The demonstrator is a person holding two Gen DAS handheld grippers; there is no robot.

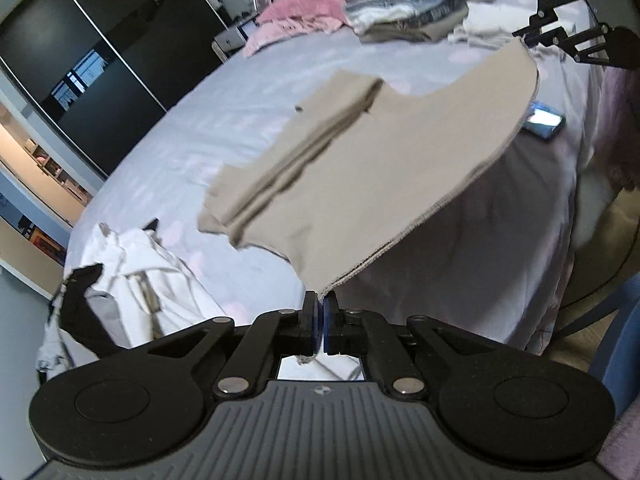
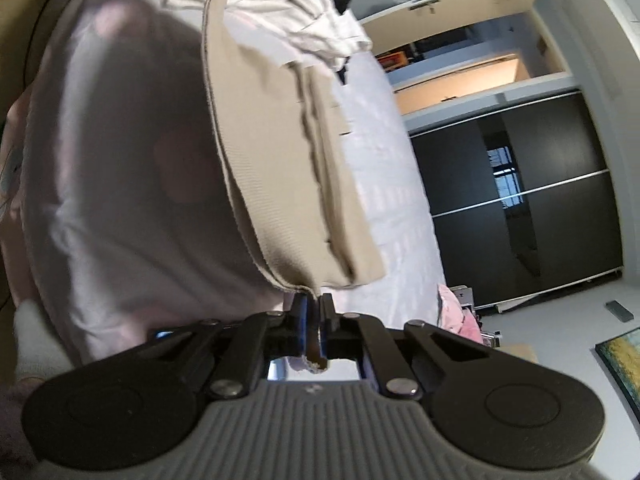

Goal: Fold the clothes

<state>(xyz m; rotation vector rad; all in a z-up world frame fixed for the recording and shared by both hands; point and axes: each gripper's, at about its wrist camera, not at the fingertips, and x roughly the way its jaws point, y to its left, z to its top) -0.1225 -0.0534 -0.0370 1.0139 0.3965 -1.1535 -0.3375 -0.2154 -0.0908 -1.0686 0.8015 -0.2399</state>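
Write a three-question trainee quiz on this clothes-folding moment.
1. True or false: both grippers are shut on the beige garment.
2. What lies on the bed just right of the garment in the left wrist view? A) a phone B) a shoe C) a book
3. Fill in: the folded stack sits at the far end of the bed, next to the ____ pillow.

Key:
1. True. The left gripper and right gripper each pinch a corner, holding a hem stretched between them.
2. A, the phone, screen lit.
3. Pink.
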